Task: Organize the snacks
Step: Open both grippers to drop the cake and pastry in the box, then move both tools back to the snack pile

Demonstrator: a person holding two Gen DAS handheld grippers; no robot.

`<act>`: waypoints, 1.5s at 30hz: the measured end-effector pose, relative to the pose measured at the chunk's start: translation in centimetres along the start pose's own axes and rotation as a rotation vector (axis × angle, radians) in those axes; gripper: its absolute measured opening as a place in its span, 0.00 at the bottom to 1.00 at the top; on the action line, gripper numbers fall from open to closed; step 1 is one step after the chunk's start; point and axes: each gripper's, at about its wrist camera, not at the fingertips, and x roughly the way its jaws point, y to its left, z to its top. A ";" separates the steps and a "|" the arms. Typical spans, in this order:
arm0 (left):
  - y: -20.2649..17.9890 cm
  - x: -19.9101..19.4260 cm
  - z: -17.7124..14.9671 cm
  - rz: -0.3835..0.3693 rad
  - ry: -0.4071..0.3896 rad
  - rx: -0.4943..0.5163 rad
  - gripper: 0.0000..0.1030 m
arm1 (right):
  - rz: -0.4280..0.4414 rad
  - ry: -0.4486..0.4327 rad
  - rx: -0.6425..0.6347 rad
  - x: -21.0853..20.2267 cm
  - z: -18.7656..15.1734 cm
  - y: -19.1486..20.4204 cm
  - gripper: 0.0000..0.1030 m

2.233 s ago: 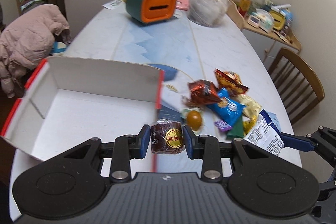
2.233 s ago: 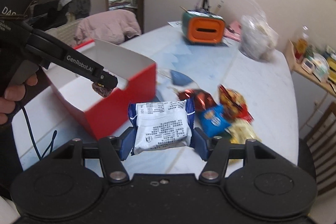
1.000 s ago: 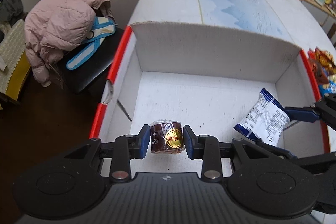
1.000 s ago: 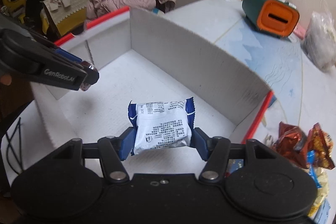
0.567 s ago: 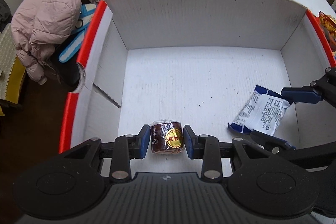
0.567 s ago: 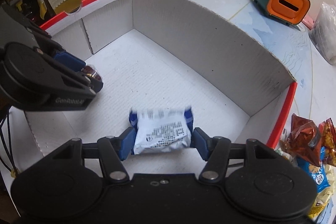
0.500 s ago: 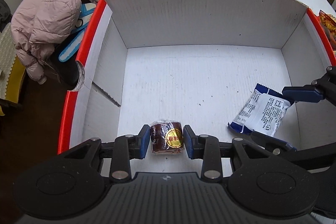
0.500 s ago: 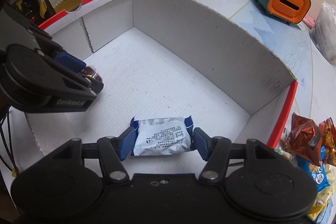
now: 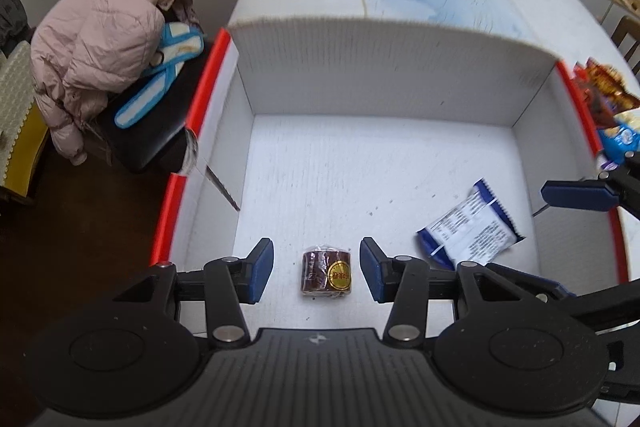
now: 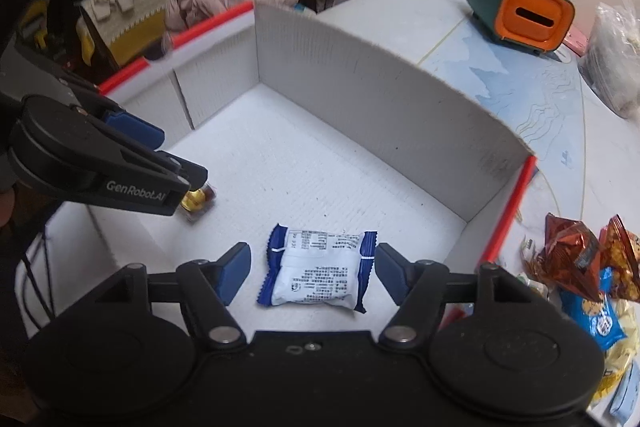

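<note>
Both jaws have just been opening: left gripper (image 9: 317,270) lets go of brown snack (image 9: 327,271), right gripper (image 10: 312,273) of blue-white packet (image 10: 319,272). Both 2 probably rest on box (image 9: 400,59) floor, pads clear. Risk: retreating fingers snag wrappers.

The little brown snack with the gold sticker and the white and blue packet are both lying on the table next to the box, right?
Not quite. Both are lying inside the box, on its white floor, not on the table beside it. The left wrist view shows the brown snack between the open left gripper fingers, and the white and blue packet lies between the open right gripper fingers; both grippers' jaws have just been opening.
</note>
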 end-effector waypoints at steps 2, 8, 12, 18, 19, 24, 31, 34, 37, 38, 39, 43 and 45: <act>-0.2 -1.1 -0.1 -0.012 -0.028 0.000 0.45 | 0.009 -0.025 0.008 -1.0 -0.1 0.0 0.66; -1.4 -4.7 -0.8 -0.058 -0.118 0.007 0.45 | 0.021 -0.104 0.038 -4.6 -0.6 -0.2 0.69; -2.5 -7.0 -1.5 -0.083 -0.185 0.011 0.45 | 0.019 -0.164 0.067 -7.1 -1.3 -0.8 0.71; -4.2 -9.7 -2.3 -0.114 -0.271 0.015 0.53 | -0.004 -0.245 0.119 -10.4 -3.3 -2.2 0.74; -4.6 -10.0 -2.5 -0.117 -0.285 0.020 0.53 | -0.010 -0.256 0.128 -10.9 -3.8 -2.5 0.75; -7.2 -11.4 -3.4 -0.144 -0.337 0.055 0.53 | -0.035 -0.304 0.181 -13.3 -6.1 -4.2 0.79; -11.5 -12.1 -4.0 -0.193 -0.370 0.093 0.60 | -0.087 -0.337 0.227 -15.6 -9.6 -7.0 0.83; -13.6 -12.2 -4.1 -0.202 -0.382 0.112 0.63 | -0.113 -0.354 0.241 -16.8 -11.2 -8.3 0.87; -15.7 -12.0 -4.0 -0.209 -0.390 0.120 0.68 | -0.128 -0.356 0.255 -17.4 -12.6 -9.9 0.88; -16.4 -11.9 -4.0 -0.212 -0.386 0.120 0.68 | -0.132 -0.354 0.258 -17.6 -13.1 -10.5 0.89; -17.1 -11.8 -3.9 -0.218 -0.380 0.120 0.68 | -0.135 -0.353 0.261 -17.8 -13.5 -11.1 0.90; -20.0 -11.1 -3.5 -0.229 -0.368 0.125 0.68 | -0.146 -0.360 0.285 -18.4 -15.3 -13.5 0.97; -21.4 -10.6 -3.3 -0.238 -0.361 0.122 0.70 | -0.157 -0.367 0.301 -18.7 -16.2 -14.7 1.00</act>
